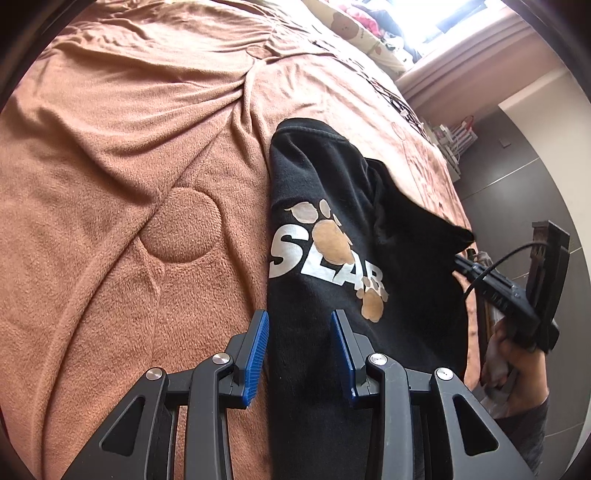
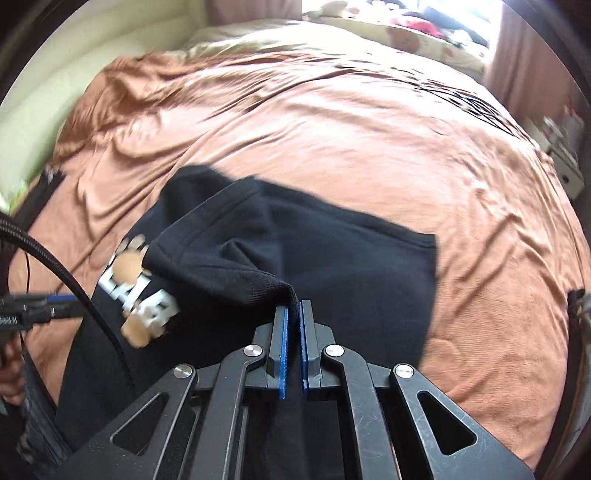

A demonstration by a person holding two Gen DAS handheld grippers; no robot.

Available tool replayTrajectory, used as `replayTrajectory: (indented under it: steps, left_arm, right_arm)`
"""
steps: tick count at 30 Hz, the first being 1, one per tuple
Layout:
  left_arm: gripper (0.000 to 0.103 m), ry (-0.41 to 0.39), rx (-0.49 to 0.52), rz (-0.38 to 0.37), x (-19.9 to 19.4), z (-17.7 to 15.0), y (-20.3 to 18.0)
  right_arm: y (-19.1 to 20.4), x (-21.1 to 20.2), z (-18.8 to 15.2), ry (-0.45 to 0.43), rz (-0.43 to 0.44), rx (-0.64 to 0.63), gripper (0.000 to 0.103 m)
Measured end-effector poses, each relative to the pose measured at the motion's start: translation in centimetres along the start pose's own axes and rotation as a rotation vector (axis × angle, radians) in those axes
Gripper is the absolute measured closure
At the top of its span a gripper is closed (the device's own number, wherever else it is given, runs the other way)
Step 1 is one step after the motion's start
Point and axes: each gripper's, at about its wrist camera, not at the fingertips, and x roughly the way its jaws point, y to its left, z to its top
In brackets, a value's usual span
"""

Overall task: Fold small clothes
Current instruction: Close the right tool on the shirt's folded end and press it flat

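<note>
The small black cotton T-shirt [image 2: 332, 251] with white lettering and tan paw prints lies on the rust-brown fleece bed cover [image 1: 110, 184], its long axis running away from the person. The right tongs [image 2: 293, 308], pinched nearly closed, hold a raised edge of its fabric. The left tongs [image 1: 299, 321] gape wide over the near hem, gripping nothing, likely nearer for pinning.

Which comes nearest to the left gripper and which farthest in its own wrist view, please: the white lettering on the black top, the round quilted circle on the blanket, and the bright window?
From the left gripper:
1. White lettering on the black top, just ahead, slightly right.
2. Round quilted circle on the blanket, ahead to the left.
3. Window, far upper right.
</note>
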Motion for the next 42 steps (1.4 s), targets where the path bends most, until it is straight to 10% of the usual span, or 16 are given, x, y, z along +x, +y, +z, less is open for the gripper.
replayTrajectory:
  steps: [20,22,24,25,34,42]
  left_arm:
    - [0.066,0.019,0.015,0.06,1.4,1.9,-0.7]
    - [0.066,0.017,0.012,0.06,1.4,2.1,-0.6]
    - [0.066,0.015,0.008,0.062,1.2,2.1,-0.6]
    - [0.066,0.015,0.007,0.061,1.2,2.2,-0.6]
    - [0.066,0.009,-0.002,0.08,0.7,2.7,0.5]
    - [0.066,0.018,0.008,0.096,1.3,3.5,0.5]
  right_arm:
    - [-9.7,1.1,-2.2,-0.027,0.008,0.354,0.099]
    - [-9.1,0.3,-2.4,-0.038,0.018,0.313,0.086]
    - [-8.0,-0.4,-2.4,-0.049,0.032,0.264,0.029]
    - [-7.7,-0.8,-2.4,-0.064,0.025,0.235,0.026]
    - [-4.2,2.3,-1.1,0.068,-0.045,-0.027,0.026]
    - [-7.4,4.0,1.5,-0.024,-0.135,0.118,0.03]
